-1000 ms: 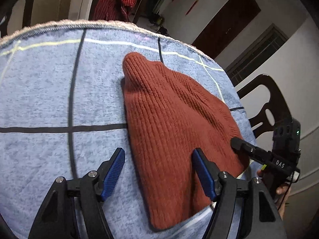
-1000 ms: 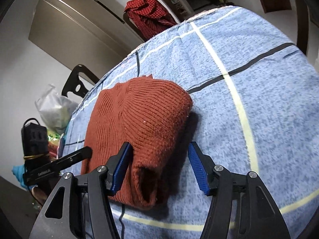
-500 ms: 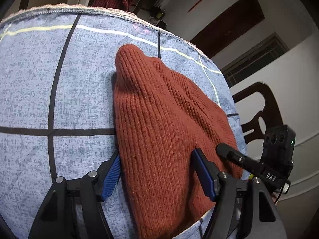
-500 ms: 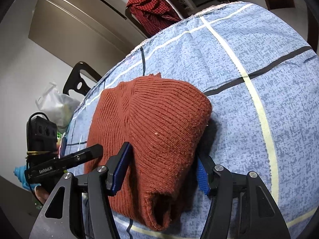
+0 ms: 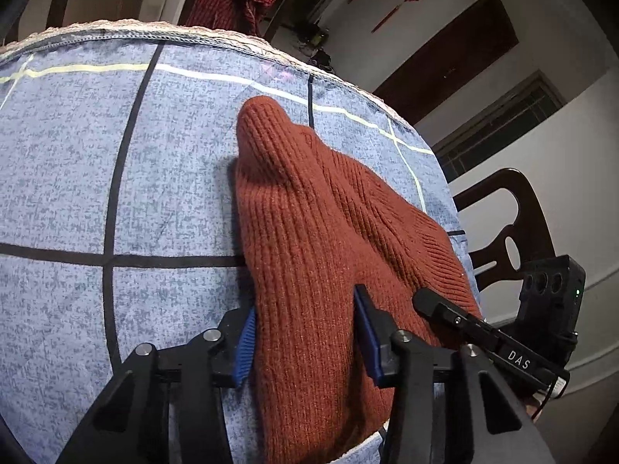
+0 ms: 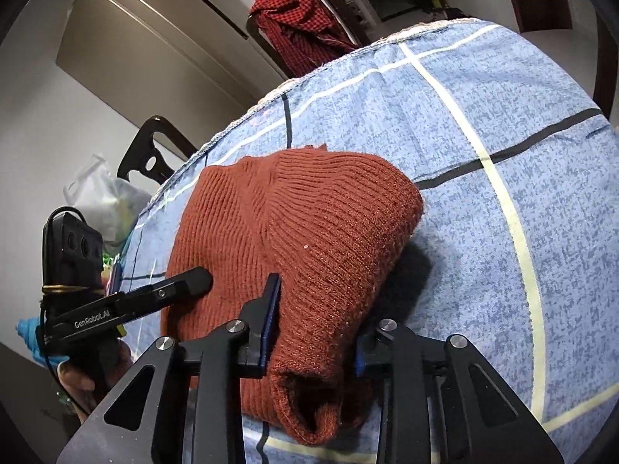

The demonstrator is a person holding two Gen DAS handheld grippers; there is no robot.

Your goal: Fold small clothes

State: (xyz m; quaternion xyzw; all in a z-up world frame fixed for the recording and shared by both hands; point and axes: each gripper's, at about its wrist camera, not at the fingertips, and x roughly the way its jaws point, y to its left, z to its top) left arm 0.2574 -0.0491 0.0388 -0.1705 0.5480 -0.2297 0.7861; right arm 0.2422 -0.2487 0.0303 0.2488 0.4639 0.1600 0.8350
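Note:
A rust-red ribbed knit garment (image 5: 329, 212) lies folded on the blue checked tablecloth (image 5: 116, 174), near the table's front edge. My left gripper (image 5: 305, 342) straddles its left folded side, jaws closing, and both blue pads touch the bunched knit. In the right wrist view, my right gripper (image 6: 315, 332) is closing on the garment's (image 6: 309, 212) thick right fold in the same way, with the knit filling the gap. Each view shows the other gripper's black finger resting on the cloth: the right one (image 5: 464, 321) and the left one (image 6: 166, 294).
Dark wooden chairs stand at the table's sides (image 5: 506, 208) (image 6: 151, 150). A red checked cloth (image 6: 301, 15) hangs over a chair beyond the far edge. A plastic bag (image 6: 104, 197) sits past the left edge. The tablecloth (image 6: 483, 135) stretches to the right of the garment.
Both grippers have slid forward over the garment's folded sides and their jaws have narrowed from wide open until the pads meet the knit. The cloth between them has bunched up.

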